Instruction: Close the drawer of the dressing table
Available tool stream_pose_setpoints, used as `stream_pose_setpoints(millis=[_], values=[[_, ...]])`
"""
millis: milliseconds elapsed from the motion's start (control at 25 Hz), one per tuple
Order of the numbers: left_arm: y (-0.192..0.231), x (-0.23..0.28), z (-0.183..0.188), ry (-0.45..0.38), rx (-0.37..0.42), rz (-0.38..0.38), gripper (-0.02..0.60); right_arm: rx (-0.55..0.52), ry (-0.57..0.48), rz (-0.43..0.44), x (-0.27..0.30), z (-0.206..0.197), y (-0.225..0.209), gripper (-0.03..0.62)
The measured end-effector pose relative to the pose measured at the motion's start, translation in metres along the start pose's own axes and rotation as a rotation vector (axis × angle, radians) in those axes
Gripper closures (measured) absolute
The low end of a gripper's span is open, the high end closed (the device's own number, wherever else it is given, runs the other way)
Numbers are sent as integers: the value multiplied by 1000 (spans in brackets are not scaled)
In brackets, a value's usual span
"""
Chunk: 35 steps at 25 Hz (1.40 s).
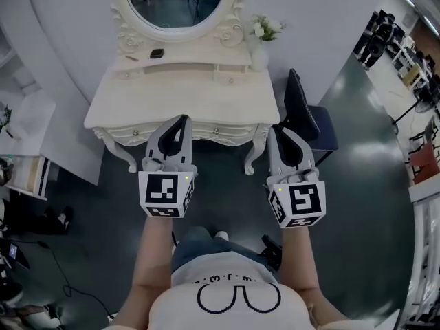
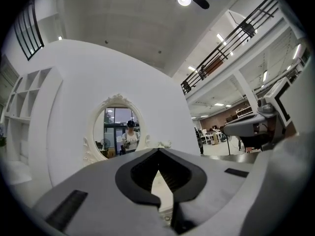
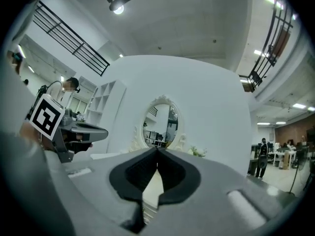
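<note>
Drawer front [image 1: 218, 131] is running along the near edge of the white desk [image 1: 137, 102], toward 12 o'clock in the head view. Left gripper [image 1: 183, 119] is pointing at it from 6 o'clock, its fingers [image 2: 135, 175] pressing together and gripping nothing. Whether they are touching the drawer cannot be told. Right gripper [image 1: 276, 130], likewise closed and empty, is hanging at the drawer's 3 o'clock, beside the desk's corner. Oval mirror [image 1: 175, 5] is standing behind.
</note>
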State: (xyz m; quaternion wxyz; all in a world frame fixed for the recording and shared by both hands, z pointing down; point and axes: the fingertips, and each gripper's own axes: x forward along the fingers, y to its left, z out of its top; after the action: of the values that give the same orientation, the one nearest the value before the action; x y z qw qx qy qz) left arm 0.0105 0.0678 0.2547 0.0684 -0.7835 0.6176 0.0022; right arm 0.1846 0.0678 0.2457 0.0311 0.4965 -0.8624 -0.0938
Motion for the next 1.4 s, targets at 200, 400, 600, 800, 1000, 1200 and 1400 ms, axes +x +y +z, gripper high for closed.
stream_pose_setpoints(millis=[200,400,600,800,1000,1200,1400], values=[[-7,29,-8,17,12,13,583,34,18,19,19,-20,-23,590],[-3,58,-19,32,11,13,583,42,24,22,45,-32,-37,589],[11,97,-34,41,11,-3,583,46,35,-2,81,-50,-50,589],[40,152,-54,58,-6,-14,583,50,71,-26,136,-71,-67,589],[82,220,-71,65,-22,-36,583,70,72,-64,209,-79,-84,589],[125,288,-81,67,-31,-63,583,93,87,-60,286,-83,-93,509],[163,345,-102,85,-39,-97,583,180,137,-86,358,-107,-104,382]])
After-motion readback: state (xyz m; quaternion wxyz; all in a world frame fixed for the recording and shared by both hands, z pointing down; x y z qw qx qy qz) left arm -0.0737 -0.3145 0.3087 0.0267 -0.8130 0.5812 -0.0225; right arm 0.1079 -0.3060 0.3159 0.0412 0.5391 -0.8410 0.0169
